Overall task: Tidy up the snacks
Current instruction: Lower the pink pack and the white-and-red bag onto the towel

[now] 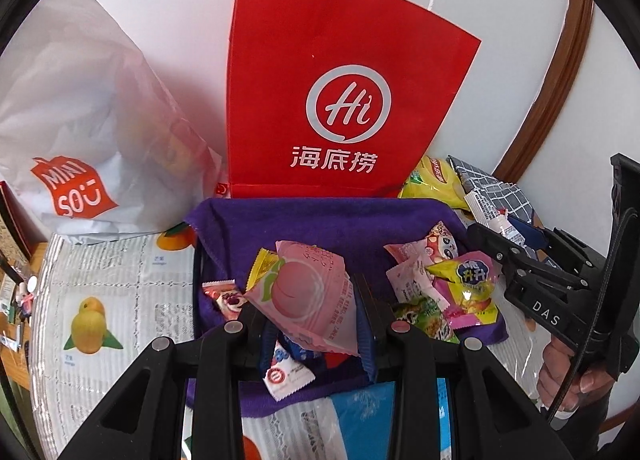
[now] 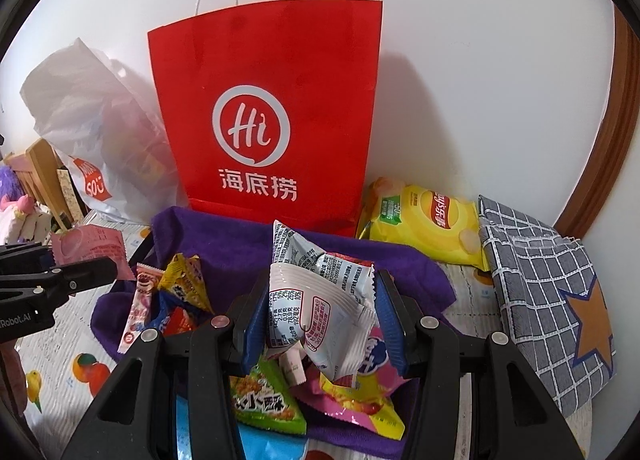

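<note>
White wall behind, fruit-print table cover [image 1: 108, 272] below; red paper bag [image 1: 332, 80] stands upright against the wall, just behind the purple cloth [image 1: 320, 224] holding the loose snack pile [image 2: 256, 392]. Left gripper [image 1: 316, 324] is clamped on a pink peach packet [image 1: 308, 296], right gripper [image 2: 320, 324] clamped on a white snack pouch [image 2: 316, 300], both lifted just above the pile in front of the bag. Likely both are raised to clear the heap for sorting; yellow chip bag [image 2: 424, 228] and checked cloth [image 2: 540, 284] sit right of the bag, untouched.
</note>
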